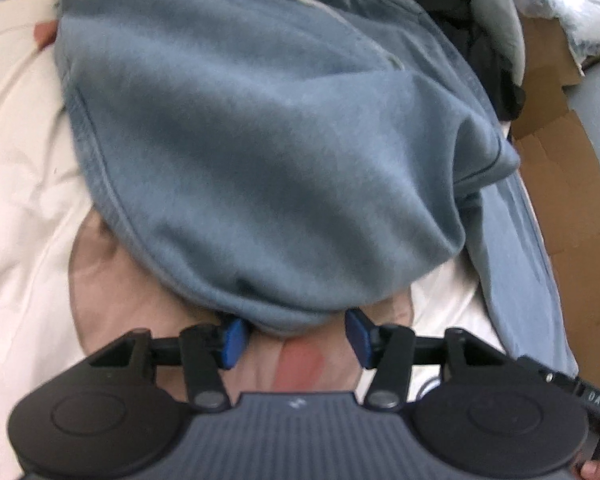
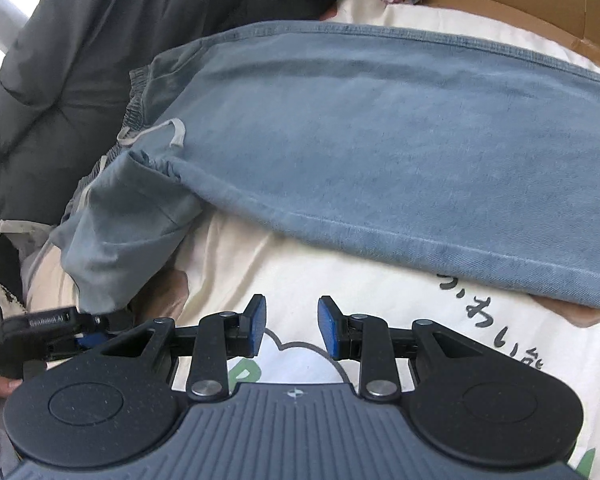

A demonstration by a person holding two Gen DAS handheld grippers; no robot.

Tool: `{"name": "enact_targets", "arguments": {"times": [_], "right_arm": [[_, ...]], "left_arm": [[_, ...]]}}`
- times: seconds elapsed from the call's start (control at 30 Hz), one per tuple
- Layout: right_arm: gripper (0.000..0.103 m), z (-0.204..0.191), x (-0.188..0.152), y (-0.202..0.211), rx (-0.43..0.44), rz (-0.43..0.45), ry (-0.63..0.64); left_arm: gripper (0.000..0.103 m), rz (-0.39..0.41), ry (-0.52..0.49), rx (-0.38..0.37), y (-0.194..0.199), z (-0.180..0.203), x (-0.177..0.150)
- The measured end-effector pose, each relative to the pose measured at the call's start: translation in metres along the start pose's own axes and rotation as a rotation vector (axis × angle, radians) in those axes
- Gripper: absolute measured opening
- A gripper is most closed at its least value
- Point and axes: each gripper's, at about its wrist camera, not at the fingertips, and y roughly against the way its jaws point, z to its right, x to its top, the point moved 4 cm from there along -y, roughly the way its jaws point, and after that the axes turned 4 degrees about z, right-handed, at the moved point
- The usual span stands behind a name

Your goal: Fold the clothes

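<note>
— Hanging over the cream printed bedsheet (image 2: 284,264), left tool (image 1: 296,338) spread wide, blue pads either side of the blue sweatpants (image 1: 260,152) cuff end, not clamped on it.
— And the right tool (image 2: 292,328)?
— Parted too, gripping nothing, hovered just short of the sweatpants' long leg, laid flat across the bed.
— Waistband?
— Lay bunched by the dark quilted jacket (image 2: 60,80), pale drawstring (image 2: 156,132) loose on top.
</note>
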Motion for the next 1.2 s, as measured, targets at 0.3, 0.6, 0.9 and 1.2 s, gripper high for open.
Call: {"name": "enact_targets", "arguments": {"times": [0.3,0.6,0.9,1.2], "right_arm": [[0.036,-0.023,-0.006,-0.015,0.062,-0.033,0.01],[0.047,-0.082,0.002,-0.054,0.191,-0.053,0.168],[0.058,-0.116,0.027,-0.095,0.164,0.0,0.33],[0.072,-0.157,0.019,-0.129,0.227,0.013,0.426]], "left_arm": [[0.017,0.2,-0.129,-0.013,0.035,0.009,0.029],[0.009,0.279,-0.092,-0.062,0.045,0.013,0.073],[0.007,0.345,-0.059,-0.088,0.05,0.011,0.122],[0.007,0.346,-0.051,-0.104,0.043,0.006,0.152]]}}
